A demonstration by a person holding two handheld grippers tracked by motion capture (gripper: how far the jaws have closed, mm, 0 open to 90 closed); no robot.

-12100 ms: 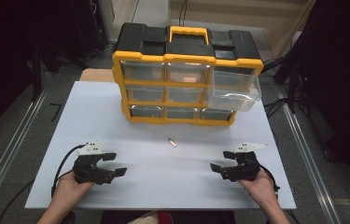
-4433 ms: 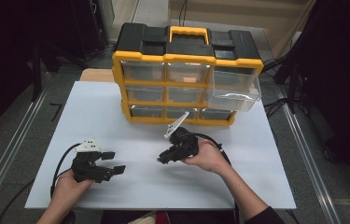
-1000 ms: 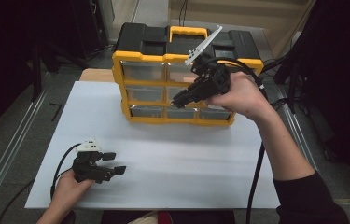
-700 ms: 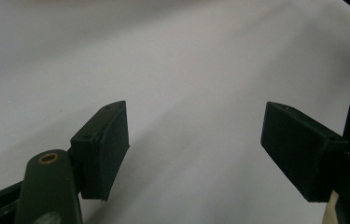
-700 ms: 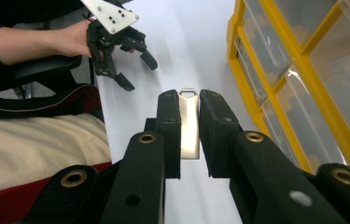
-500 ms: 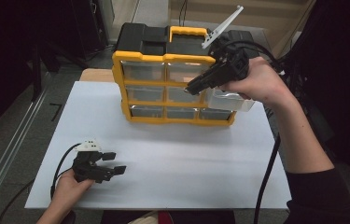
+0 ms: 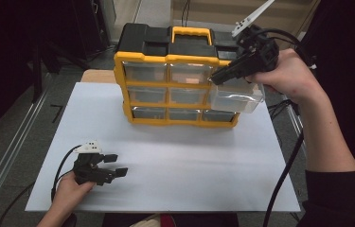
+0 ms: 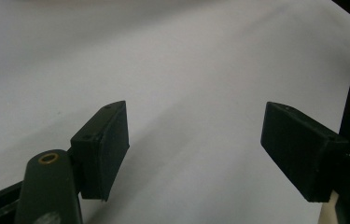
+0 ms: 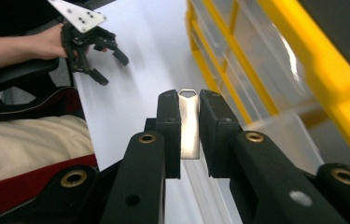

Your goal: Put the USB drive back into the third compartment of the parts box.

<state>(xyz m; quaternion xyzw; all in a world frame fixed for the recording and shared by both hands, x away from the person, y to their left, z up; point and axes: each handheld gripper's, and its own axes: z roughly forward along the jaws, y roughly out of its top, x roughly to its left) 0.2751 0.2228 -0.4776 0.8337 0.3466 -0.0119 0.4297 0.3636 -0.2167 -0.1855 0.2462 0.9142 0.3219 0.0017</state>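
Note:
A small flat silver metal piece (image 9: 189,126) with a loop at its end is pinched between the pads of my right gripper (image 9: 189,105), which is shut on it. In the high view my right gripper (image 7: 216,79) hangs at the back left corner of a clear drawer (image 7: 236,98) pulled out of the top right of a yellow and black drawer cabinet (image 7: 175,59); the piece is too small to make out there. My left gripper (image 7: 117,164) rests on the white sheet near the front left, jaws wide open around nothing (image 8: 193,140).
The white sheet (image 7: 180,161) covers the table between the cabinet and the front edge. A black cable (image 7: 284,175) trails from the right gripper down the right side. Metal rails (image 7: 4,156) run along the floor at the left. A person's lap (image 9: 28,140) lies below the table edge.
My right hand has carried the metal piece rightward and up, from in front of the top middle drawers to the pulled-out drawer. The left hand has stayed put.

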